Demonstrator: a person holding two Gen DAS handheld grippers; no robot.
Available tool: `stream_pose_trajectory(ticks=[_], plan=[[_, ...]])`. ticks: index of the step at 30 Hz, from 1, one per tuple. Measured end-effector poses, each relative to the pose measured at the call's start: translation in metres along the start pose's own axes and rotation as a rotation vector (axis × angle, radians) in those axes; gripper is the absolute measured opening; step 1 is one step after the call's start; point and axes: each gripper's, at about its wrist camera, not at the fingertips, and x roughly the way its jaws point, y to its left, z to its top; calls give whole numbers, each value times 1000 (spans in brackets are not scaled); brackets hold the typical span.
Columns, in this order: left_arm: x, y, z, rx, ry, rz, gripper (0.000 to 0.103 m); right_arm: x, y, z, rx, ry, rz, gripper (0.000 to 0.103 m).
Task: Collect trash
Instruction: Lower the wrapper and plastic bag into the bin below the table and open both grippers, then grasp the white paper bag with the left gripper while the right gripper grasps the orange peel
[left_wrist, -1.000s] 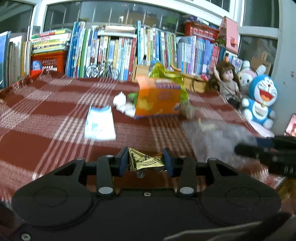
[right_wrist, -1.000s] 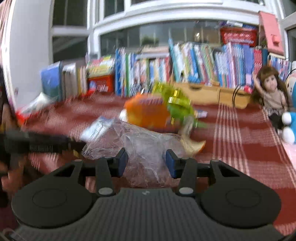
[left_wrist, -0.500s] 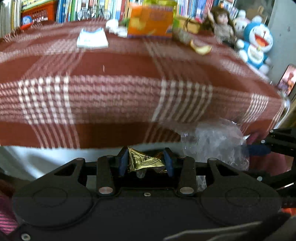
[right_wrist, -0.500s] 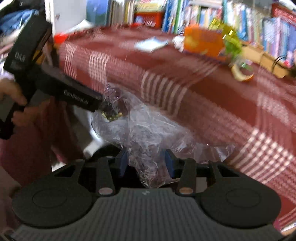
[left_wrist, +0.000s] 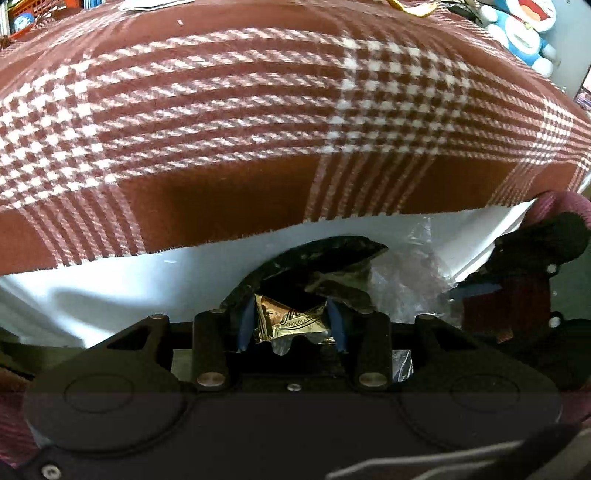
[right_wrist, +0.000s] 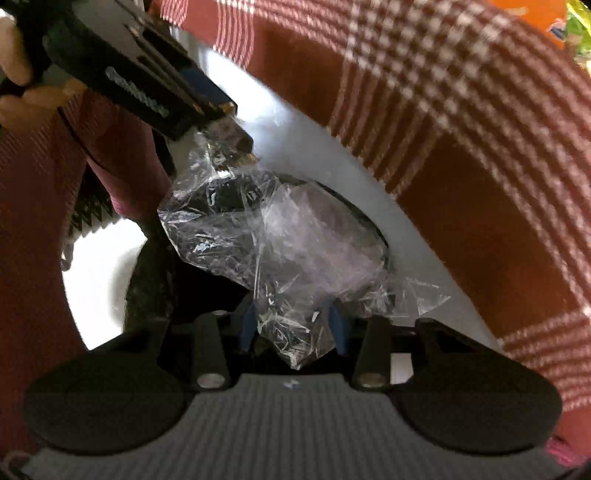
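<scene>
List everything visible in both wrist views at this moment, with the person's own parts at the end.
Chocolate wrapper: one, gold, between left gripper's pads.
Plastic bag: one, clear, crumpled, in right gripper.
Bin liner: one, black, below the table edge.
Tablecloth: one, red-white plaid, over the table.
Plush toy: one, blue-white, far right corner.
Left gripper: black, shut on wrapper.
Right gripper: black, shut on bag.
Hand: one, top left, holding the left gripper.

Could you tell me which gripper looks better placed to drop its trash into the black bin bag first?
Probably the left gripper: its gold chocolate wrapper hangs right at the black bin bag opening, unobstructed.
</scene>
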Motion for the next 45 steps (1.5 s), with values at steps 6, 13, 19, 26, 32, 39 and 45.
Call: stream_pose_trajectory(ticks=[6, 13, 19, 26, 32, 39, 45], plan=[[-16, 7, 14, -17, -24, -13, 40, 18, -5, 3, -24, 60, 10, 47], [-12, 2, 22, -22, -5, -78, 39, 29, 3, 6, -125, 84, 14, 61], [5, -15, 20, 12, 12, -99, 48, 29, 1, 8, -136, 54, 24, 81], [0, -20, 22, 33, -49, -72, 84, 21, -6, 10, -101, -1, -1, 89], [-14, -12, 28, 11, -88, -57, 91, 11, -9, 12, -67, -61, -20, 89], [-30, -10, 37, 6, -140, -43, 93, -13, -19, 19, -29, -124, -40, 89], [-76, -5, 52, 12, -285, -55, 97, -69, -30, 25, 66, -294, 13, 89]])
